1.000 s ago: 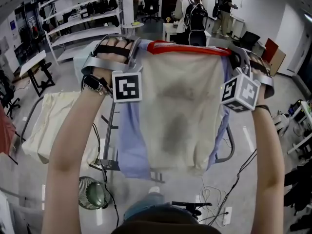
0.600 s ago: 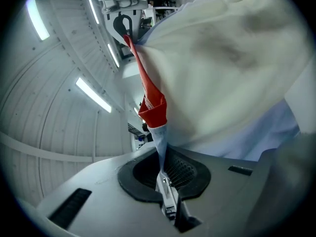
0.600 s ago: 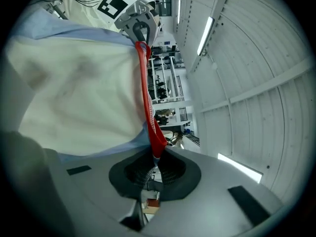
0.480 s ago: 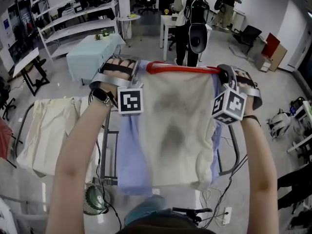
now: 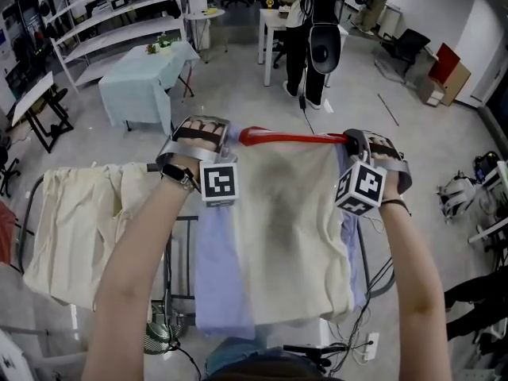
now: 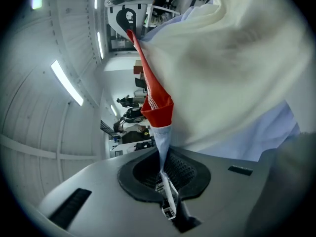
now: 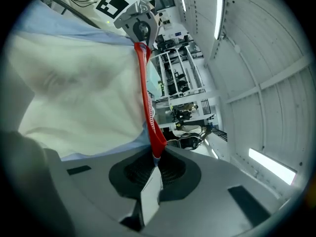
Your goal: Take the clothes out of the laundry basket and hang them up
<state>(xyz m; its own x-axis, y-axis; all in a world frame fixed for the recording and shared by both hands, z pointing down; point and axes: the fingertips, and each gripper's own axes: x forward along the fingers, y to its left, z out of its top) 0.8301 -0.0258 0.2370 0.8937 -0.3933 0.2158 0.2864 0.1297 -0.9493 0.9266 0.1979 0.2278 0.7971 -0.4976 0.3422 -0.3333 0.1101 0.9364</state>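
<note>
I hold a garment [image 5: 286, 228] stretched between both grippers: cream front, pale blue sides, a red band [image 5: 294, 139] along its top edge. My left gripper [image 5: 226, 137] is shut on the garment's left top corner; in the left gripper view the red band [image 6: 155, 100] and blue cloth run into the closed jaws [image 6: 165, 181]. My right gripper [image 5: 351, 141] is shut on the right top corner, where the red band [image 7: 148, 117] enters the jaws [image 7: 154, 164]. The garment [image 7: 74, 88] hangs down over a metal drying rack [image 5: 176, 252]. The laundry basket is not in view.
A cream cloth [image 5: 75, 221] hangs over the rack at the left. A person with a backpack [image 5: 317, 22] stands ahead by a white table. A table under a pale green cloth [image 5: 147, 78] and shelves [image 5: 103, 22] are at the far left. Cables and a fan [image 5: 159, 336] lie on the floor.
Both grippers have come down and toward me with the garment, which now hangs lower over the rack. The view has tilted further down. Both grips have stayed shut.
</note>
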